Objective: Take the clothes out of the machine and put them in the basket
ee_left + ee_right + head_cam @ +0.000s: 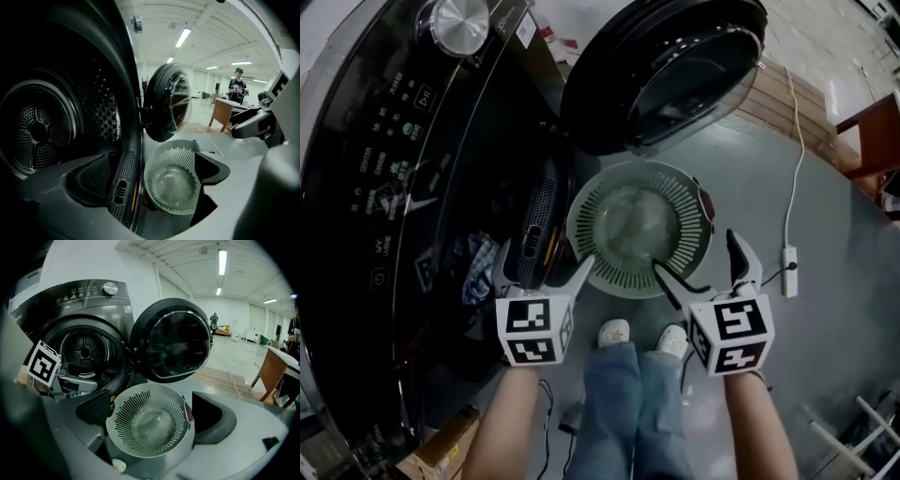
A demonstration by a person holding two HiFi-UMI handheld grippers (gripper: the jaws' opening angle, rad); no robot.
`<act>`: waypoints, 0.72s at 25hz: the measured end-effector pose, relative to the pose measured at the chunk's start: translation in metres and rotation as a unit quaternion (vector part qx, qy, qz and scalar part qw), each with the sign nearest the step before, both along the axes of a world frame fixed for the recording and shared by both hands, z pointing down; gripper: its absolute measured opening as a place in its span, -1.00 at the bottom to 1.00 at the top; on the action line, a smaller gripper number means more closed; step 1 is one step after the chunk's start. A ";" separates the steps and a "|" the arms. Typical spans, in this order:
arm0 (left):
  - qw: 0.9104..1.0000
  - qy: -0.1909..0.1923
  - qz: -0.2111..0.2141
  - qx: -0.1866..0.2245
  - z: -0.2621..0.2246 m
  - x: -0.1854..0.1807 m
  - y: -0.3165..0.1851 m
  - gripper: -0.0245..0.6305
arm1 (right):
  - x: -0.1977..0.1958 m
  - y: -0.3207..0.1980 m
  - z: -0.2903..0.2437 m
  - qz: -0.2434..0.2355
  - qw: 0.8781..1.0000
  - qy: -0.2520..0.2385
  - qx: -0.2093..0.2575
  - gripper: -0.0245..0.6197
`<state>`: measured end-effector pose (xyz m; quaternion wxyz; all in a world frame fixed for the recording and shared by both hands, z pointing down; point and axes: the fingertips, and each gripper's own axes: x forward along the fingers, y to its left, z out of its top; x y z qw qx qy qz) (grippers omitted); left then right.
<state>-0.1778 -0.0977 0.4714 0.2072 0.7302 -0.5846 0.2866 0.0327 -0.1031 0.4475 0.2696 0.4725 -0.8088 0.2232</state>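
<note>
Your left gripper [544,268] and right gripper [698,263] gape empty near the basket [680,199], parked right of the machine [375,141] to catch clothes [478,268].

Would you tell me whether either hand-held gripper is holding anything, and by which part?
Nothing is held: the left hand-held gripper and the right hand-held gripper are both open and empty.

1. The left gripper [542,267] was held out in front of the body, its jaws spread wide apart.
2. The right gripper [698,262] was level beside it, with its jaws also parted.
3. The bare left forearm [511,422] and right forearm [759,431] reached forward, roughly parallel.
4. The person's legs [628,403], in jeans, stood between the two arms.
</note>
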 end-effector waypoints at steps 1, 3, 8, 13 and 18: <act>1.000 -0.003 -0.009 -0.002 0.006 -0.007 -0.002 0.81 | -0.004 -0.002 0.005 -0.002 1.000 0.001 -0.003 0.71; 1.000 -0.014 -0.025 -0.005 0.018 -0.020 -0.008 0.81 | -0.009 -0.007 0.015 -0.006 1.000 0.002 -0.006 0.71; 0.997 -0.060 -0.046 -0.002 0.042 -0.051 -0.029 0.81 | -0.014 -0.020 0.038 -0.009 1.000 0.014 -0.009 0.71; 0.993 -0.097 -0.074 -0.007 0.058 -0.081 -0.052 0.81 | -0.008 -0.036 0.057 0.003 0.999 0.026 -0.019 0.71; 0.987 -0.118 -0.104 -0.033 0.073 -0.102 -0.072 0.81 | -0.006 -0.044 0.080 0.013 0.997 0.041 -0.065 0.71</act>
